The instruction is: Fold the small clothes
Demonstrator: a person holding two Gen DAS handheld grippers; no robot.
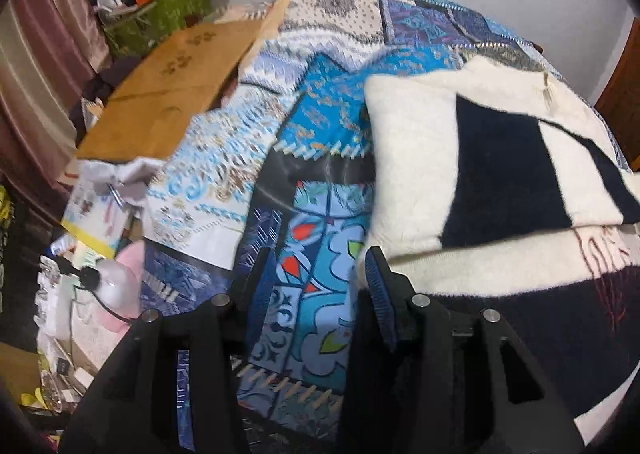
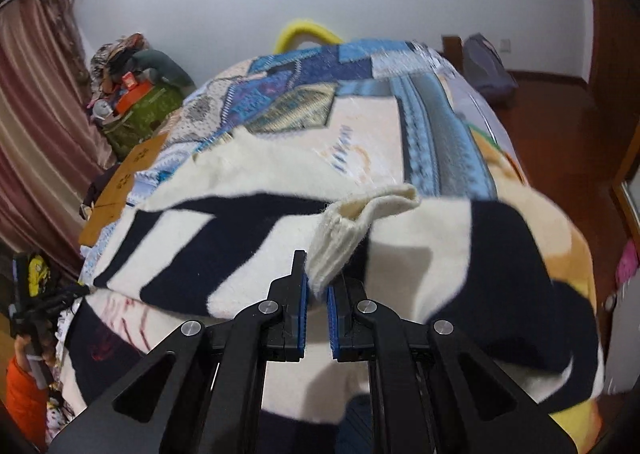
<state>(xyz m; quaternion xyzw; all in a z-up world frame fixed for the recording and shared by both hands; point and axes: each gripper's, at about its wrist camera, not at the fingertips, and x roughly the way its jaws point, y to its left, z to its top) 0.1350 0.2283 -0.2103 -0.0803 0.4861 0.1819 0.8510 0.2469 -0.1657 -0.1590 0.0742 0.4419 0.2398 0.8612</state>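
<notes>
pinching the ribbed cream cuff (image 2: 340, 250) of the sweater (image 2: 248, 238), the right gripper (image 2: 318, 286) is holding it above the garment, which is lying on a patchwork bedspread (image 1: 320, 126). the left gripper (image 1: 320, 274) is hanging spread and empty beside the sweater's edge.

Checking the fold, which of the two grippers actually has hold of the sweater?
The right gripper: pinching the sweater's cream ribbed cuff. The left gripper has nothing between its jaws.

Both wrist views angled steeply down, close over the bed (image 1: 320, 102). Left looking along its left edge, right across the middle. Shared: sweater (image 1: 500, 174), cardboard (image 1: 180, 82).
</notes>
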